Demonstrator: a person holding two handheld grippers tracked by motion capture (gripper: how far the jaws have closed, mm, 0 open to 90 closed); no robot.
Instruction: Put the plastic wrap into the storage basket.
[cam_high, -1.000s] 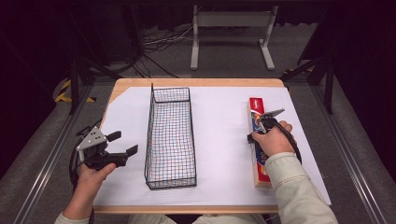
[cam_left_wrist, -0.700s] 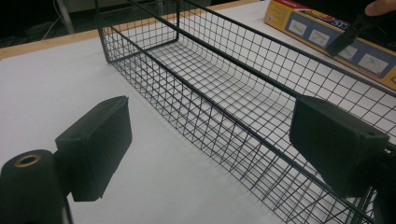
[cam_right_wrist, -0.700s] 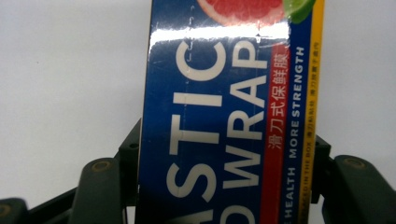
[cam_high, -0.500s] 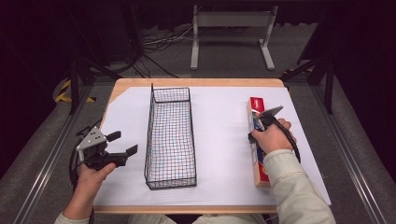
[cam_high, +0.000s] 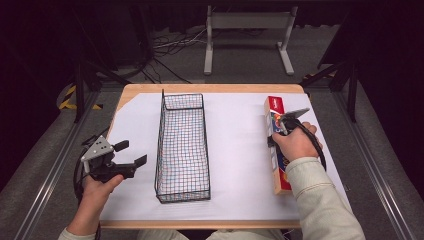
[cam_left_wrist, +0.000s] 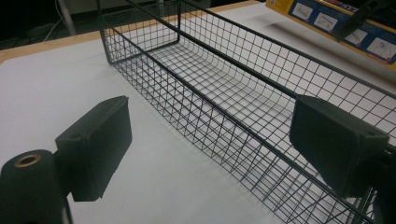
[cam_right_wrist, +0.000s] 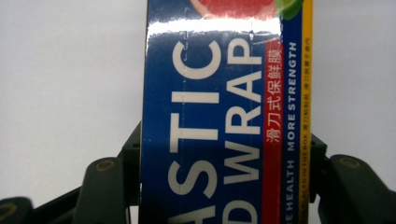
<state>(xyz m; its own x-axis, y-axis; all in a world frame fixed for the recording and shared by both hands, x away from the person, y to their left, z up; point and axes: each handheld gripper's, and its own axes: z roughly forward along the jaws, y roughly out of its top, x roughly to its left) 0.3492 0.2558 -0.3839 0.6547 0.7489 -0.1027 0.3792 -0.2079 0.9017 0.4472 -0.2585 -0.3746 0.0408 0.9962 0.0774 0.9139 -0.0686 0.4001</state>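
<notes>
A long blue, red and yellow plastic wrap box (cam_high: 274, 116) lies lengthwise at the right of the table. My right gripper (cam_high: 278, 137) grips it across its width near the middle. Its jaws have just been closing, and in the right gripper view both pads press the sides of the box (cam_right_wrist: 224, 116), which is held a little above the white sheet. A black wire basket (cam_high: 162, 142) stands in the middle of the table with nothing in it. At its left my left gripper (cam_high: 132, 152) is open, with nothing between its fingers, and points at the basket's long wall (cam_left_wrist: 233, 121).
A white sheet (cam_high: 240, 150) covers the wooden table (cam_high: 210, 88). Dark floor, cables and a metal stand (cam_high: 247, 30) lie beyond the far edge. Rails run along both sides of the table.
My right hand has risen slightly with the box in its jaws, lifting it off the sheet. The left gripper and the basket have stayed put.
</notes>
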